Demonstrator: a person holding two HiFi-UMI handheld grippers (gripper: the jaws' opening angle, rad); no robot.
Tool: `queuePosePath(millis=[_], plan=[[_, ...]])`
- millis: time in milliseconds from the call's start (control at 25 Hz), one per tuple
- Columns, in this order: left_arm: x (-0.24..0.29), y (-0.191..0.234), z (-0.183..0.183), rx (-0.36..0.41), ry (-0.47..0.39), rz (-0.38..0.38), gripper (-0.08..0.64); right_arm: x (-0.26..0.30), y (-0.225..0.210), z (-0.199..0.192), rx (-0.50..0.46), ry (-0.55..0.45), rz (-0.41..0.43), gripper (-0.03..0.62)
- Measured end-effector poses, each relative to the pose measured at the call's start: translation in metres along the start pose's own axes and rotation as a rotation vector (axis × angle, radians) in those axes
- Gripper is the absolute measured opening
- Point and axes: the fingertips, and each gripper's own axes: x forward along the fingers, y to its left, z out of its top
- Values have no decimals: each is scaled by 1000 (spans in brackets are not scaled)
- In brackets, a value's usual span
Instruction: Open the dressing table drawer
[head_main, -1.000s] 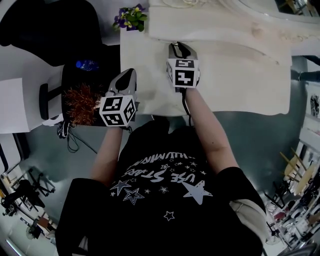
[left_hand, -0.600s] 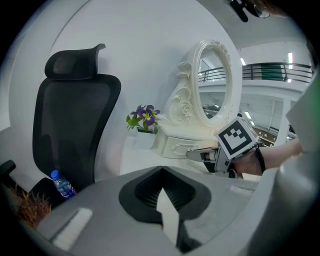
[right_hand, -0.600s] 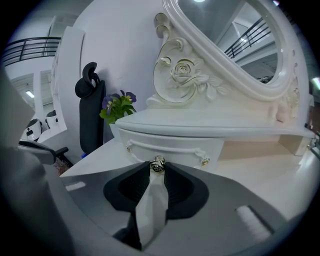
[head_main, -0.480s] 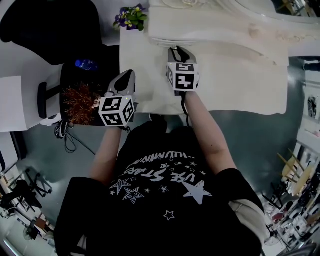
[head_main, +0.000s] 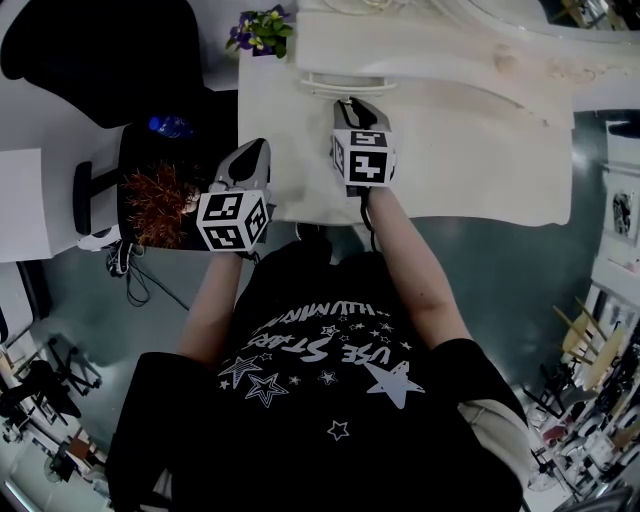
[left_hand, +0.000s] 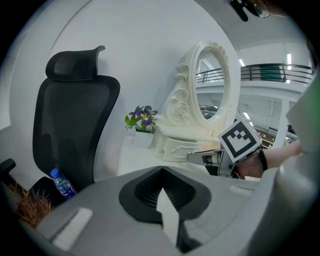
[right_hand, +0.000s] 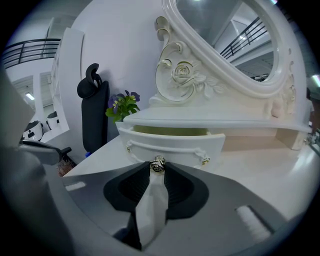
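Observation:
A white carved dressing table (head_main: 470, 140) with an oval mirror (right_hand: 235, 35) fills the upper part of the head view. Its small curved drawer (right_hand: 172, 146) stands partly pulled out, and I see into its pale inside. My right gripper (right_hand: 158, 165) is shut on the drawer's small metal knob (right_hand: 158, 163). In the head view that gripper (head_main: 352, 103) points at the drawer (head_main: 345, 82). My left gripper (left_hand: 161, 190) is shut with nothing in it and hangs beside the table's left front corner (head_main: 252, 152).
A black office chair (head_main: 100, 50) stands left of the table, with a blue bottle (head_main: 168, 126) and a reddish spiky plant (head_main: 160, 205) by it. A pot of purple flowers (head_main: 262, 32) sits on the table's back left corner.
My right gripper has drawn back toward me with the knob, and the drawer has slid out from under the mirror shelf. The left gripper has hardly moved.

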Motion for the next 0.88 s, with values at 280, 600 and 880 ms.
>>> queuePosePath(millis=[280, 600, 880], plan=[[-5, -2, -5, -1, 0, -2, 2, -8, 3, -8, 8, 4, 0, 121], [-5, -8, -8, 4, 3, -12, 2, -16, 6, -15, 10, 10, 6, 121], [-7, -11, -8, 4, -3, -14, 2, -21, 9, -18, 12, 14, 10, 121]])
